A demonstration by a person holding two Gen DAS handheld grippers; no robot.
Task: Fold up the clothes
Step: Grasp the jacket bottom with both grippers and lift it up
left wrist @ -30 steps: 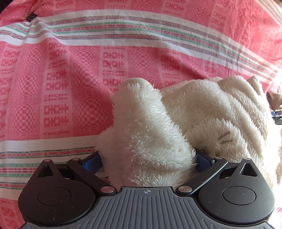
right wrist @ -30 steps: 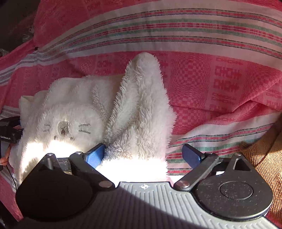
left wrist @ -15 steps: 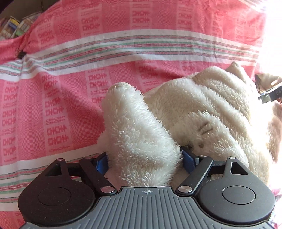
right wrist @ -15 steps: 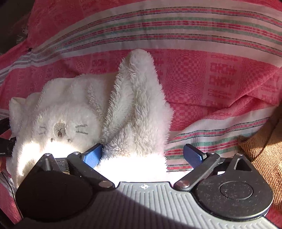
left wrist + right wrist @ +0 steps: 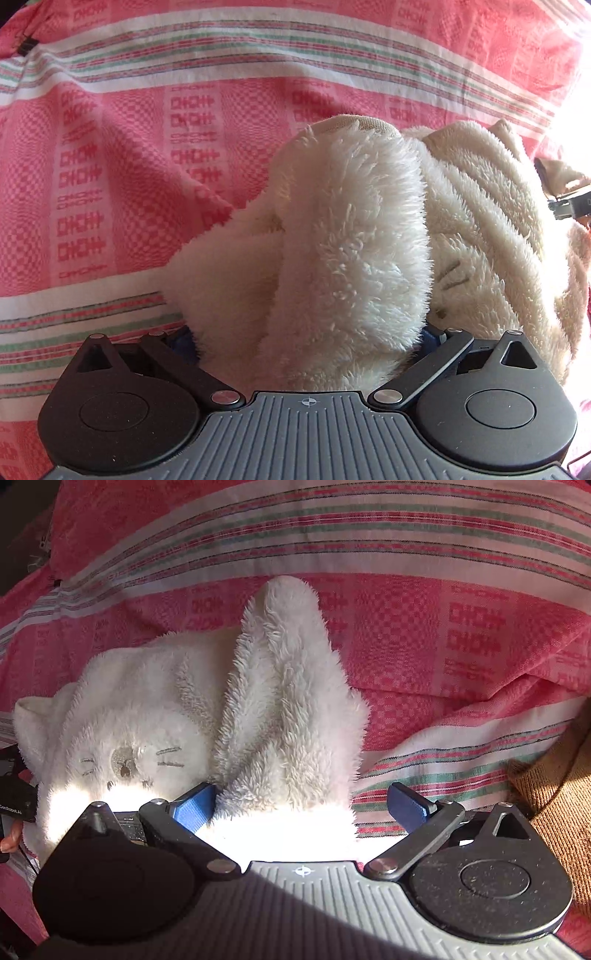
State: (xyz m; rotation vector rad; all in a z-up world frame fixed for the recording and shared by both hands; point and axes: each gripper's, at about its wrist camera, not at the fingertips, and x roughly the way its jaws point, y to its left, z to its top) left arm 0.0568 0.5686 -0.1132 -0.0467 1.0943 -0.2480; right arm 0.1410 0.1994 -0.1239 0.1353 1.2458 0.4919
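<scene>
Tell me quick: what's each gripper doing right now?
Left gripper: fingers wide apart around a fleece sleeve; grip cannot be told.
Right gripper: open, the other sleeve lying between its fingers.

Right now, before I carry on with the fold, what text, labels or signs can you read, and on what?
"GenRobot.AI", small white print, partly cut off by the frame edge, on the black device at the left edge of the right wrist view.
The pink bedsheet has repeated woven motifs that resemble characters; not readable as words.
The fleece garment shows only an embroidered cat face, no text.
</scene>
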